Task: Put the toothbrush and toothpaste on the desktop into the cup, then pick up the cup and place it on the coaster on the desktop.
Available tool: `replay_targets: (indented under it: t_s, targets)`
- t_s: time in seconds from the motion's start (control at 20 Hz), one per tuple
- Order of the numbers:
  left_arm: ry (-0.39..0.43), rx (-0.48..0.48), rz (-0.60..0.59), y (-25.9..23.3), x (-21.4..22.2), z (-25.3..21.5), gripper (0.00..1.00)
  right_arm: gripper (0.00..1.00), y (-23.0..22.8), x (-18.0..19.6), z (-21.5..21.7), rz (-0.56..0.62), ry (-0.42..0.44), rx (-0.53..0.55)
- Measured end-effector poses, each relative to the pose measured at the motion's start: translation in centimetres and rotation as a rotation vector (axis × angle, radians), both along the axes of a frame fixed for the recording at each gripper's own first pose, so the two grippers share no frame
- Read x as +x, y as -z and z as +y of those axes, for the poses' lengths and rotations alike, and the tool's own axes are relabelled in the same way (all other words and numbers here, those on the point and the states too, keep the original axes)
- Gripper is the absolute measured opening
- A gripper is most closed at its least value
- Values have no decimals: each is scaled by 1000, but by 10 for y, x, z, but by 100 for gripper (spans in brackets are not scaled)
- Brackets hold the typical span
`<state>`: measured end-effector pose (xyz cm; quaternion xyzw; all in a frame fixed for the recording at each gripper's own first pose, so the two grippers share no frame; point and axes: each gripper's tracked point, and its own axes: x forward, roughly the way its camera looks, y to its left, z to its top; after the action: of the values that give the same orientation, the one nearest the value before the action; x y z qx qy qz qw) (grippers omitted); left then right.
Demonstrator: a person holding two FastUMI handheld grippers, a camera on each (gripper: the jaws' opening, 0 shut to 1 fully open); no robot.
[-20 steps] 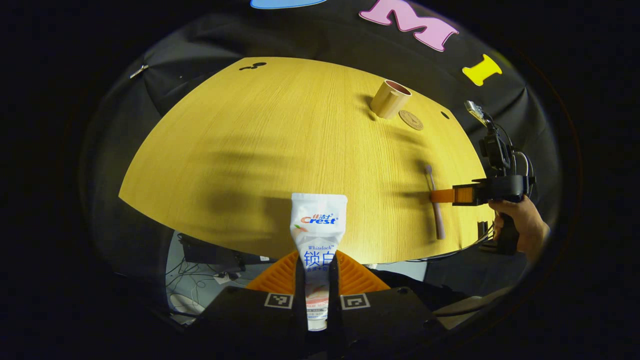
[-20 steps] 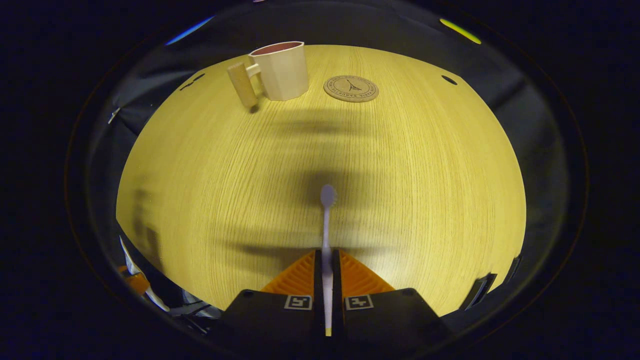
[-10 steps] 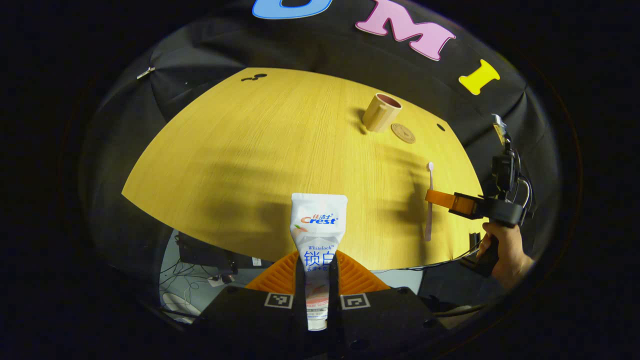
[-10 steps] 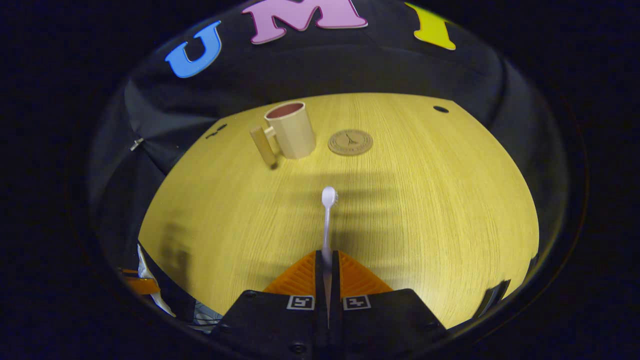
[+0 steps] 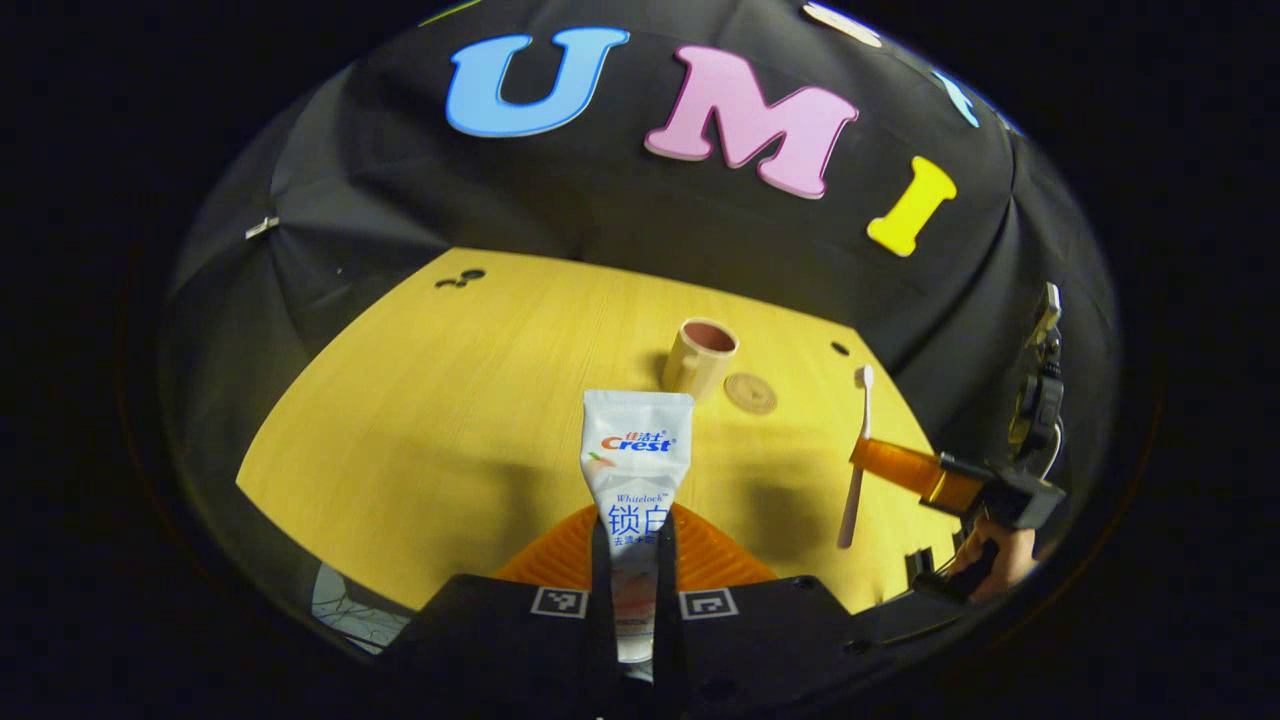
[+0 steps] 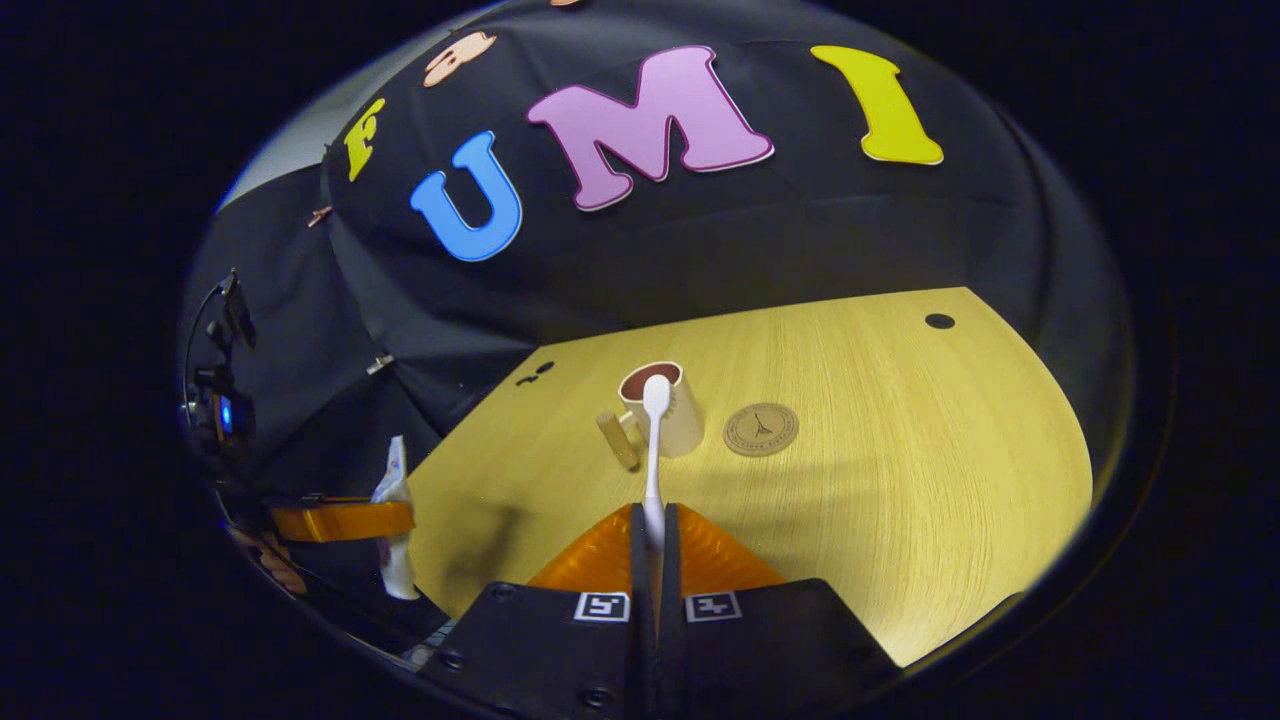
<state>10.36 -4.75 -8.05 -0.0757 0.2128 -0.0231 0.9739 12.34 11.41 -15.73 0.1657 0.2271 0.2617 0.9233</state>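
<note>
In the left gripper view the toothpaste is squeezed by the left gripper above the table, and should be tipped cap-down over the cup; in the right gripper view the toothbrush is pinched by the right gripper and should be lowered straight into the cup, beside the coaster.

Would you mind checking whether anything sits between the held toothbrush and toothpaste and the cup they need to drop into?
Nothing visible does. The right gripper holds the toothbrush, the left gripper the toothpaste, and only bare desktop lies before the open cup. The coaster sits beside it, apart.
</note>
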Motion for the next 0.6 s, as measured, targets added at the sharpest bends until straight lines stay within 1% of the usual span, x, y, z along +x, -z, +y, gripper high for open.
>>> replay_targets:
  t_s: [0.05,0.2,0.3,0.45,0.6]
  targets:
    - [11,-5,-47,-16,18,-8,19,5,-7,-1,-2,-12,-11,20]
    - [31,-68,-185,-58,75,-35,18,6,-18,-5,-10,-29,-37,53]
    - [31,-90,-267,-79,112,-46,18,6,-21,-7,-13,-24,-45,76]
    - [7,-107,-371,-99,164,-55,19,5,-23,-9,-15,-3,-63,117]
    - [-16,-135,-433,-100,216,-62,19,6,-20,-2,-21,11,-74,135]
